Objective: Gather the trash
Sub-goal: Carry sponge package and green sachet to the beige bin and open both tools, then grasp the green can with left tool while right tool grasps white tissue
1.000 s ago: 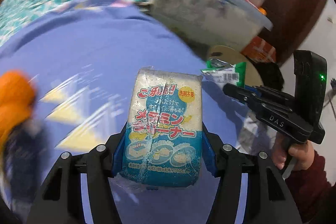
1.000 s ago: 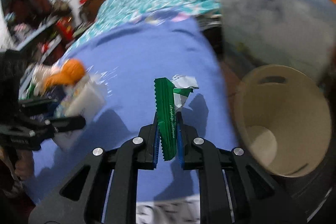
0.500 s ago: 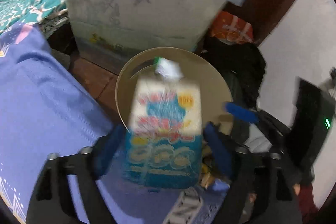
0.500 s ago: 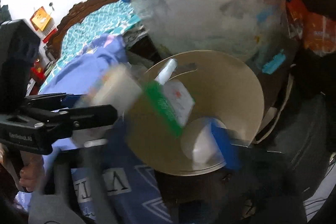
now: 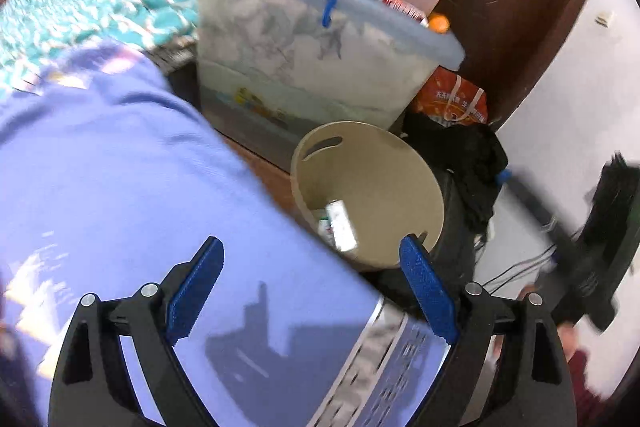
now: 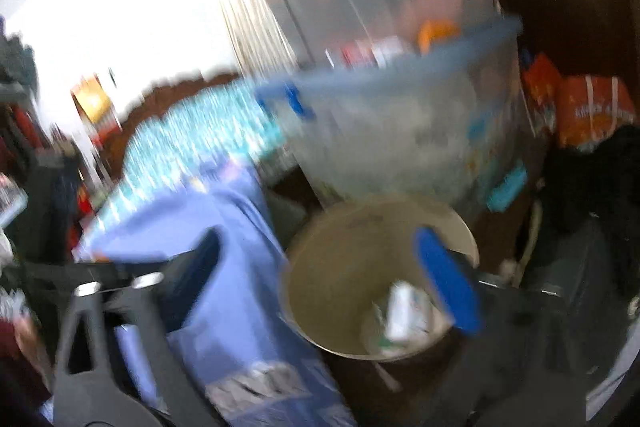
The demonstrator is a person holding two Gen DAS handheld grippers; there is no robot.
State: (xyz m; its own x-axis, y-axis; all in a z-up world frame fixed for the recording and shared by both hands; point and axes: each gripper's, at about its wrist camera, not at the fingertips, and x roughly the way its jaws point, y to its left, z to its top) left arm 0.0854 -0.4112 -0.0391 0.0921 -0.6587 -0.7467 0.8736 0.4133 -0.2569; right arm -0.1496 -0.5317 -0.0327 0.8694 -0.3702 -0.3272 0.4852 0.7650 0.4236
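A round beige trash bin (image 5: 400, 163) stands on the floor beside the bed; it also shows in the right wrist view (image 6: 332, 267). Trash wrappers (image 5: 338, 223) lie at its bottom, seen too in the blurred right wrist view (image 6: 404, 311). My left gripper (image 5: 312, 287) is open and empty over the bed's edge, just short of the bin. My right gripper (image 6: 340, 275) is open and empty above the bin's near rim. The right gripper's body (image 5: 600, 239) appears blurred at the far right of the left wrist view.
A purple-blue bedsheet (image 5: 120, 187) covers the bed on the left. A translucent storage box (image 5: 312, 59) with a blue handle stands behind the bin. An orange bag (image 5: 452, 99) and dark clothing (image 5: 464, 155) lie to the bin's right. A teal patterned blanket (image 5: 80, 7) lies farther back.
Both grippers swung from the bed to the bin and opened. The sponge packet and the green wrapper left the jaws; wrappers now lie in the bin. Both grippers are drawing back.
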